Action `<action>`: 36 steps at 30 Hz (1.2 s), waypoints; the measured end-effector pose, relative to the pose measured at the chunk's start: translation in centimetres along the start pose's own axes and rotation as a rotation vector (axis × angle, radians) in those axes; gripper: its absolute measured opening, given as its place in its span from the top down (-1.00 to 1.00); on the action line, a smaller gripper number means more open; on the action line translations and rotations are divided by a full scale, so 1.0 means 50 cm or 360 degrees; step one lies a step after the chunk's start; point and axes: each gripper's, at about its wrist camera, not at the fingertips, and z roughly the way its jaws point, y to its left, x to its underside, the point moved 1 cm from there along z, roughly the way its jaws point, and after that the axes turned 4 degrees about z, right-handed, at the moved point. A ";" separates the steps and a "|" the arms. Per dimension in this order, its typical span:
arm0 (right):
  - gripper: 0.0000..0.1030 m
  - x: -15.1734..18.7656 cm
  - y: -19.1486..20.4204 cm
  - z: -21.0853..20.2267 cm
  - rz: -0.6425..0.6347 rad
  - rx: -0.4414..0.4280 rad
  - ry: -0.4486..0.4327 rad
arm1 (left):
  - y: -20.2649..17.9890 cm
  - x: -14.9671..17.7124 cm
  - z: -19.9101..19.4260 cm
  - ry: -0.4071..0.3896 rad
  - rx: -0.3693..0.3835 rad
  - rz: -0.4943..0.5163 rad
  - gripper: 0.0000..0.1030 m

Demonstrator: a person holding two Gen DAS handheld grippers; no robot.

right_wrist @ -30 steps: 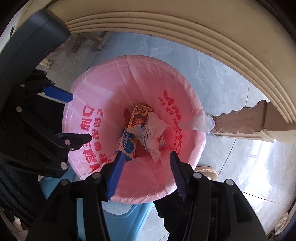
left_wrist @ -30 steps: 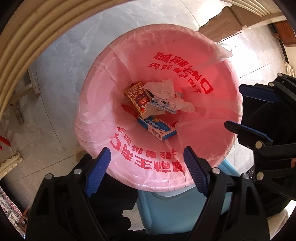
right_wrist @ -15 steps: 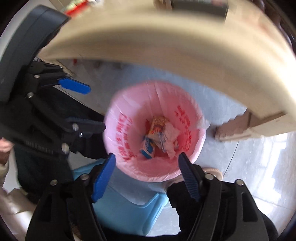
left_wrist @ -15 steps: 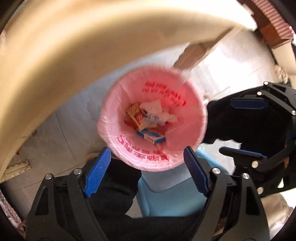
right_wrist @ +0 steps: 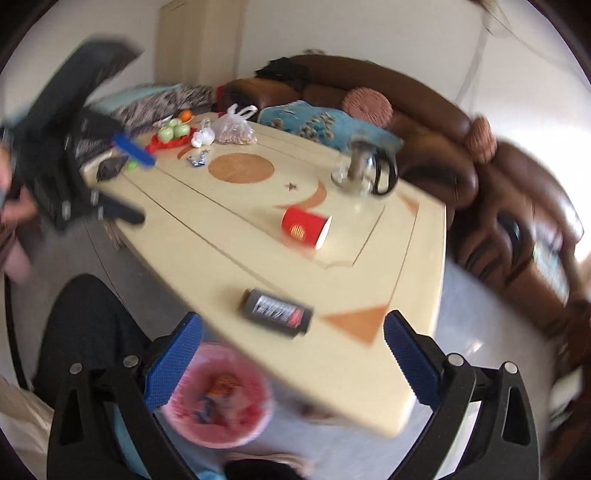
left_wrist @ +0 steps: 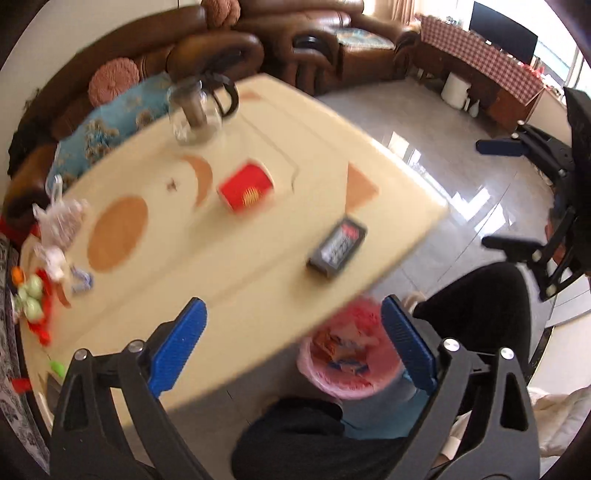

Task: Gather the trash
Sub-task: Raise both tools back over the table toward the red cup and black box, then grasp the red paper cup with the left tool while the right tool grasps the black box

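The dark box w/ red and white print lies flat near the counter's near corner, close to the edge; in the right wrist view it sits just beside the orange triangle inlay. Further in, the red paper cup lies tipped on its side, mouth toward the right in your right wrist view. The pink-lined bin stands on the floor below the counter's edge, partly under it, w/ boxes and paper already in it; right wrist view shows it just beside the left fingertip.

Your left tongs are spread wide, nothing between the blue pads, up over the counter edge. Your right tongs are also wide apart and carry nothing, above the same corner w/ the dark box between and beyond the tips.

Farther back: a glass pot w/ black handle, a clear bag of nuts or similar, green fruit on sth red, a small wrapper. Brown sofa wraps around 2 sides. Both views are motion-blurred.
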 end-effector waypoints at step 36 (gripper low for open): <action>-0.86 -0.067 -0.024 0.387 -0.0617 -0.0783 0.0672 | 0.093 -0.241 0.480 0.0535 -0.0004 0.0845 -0.88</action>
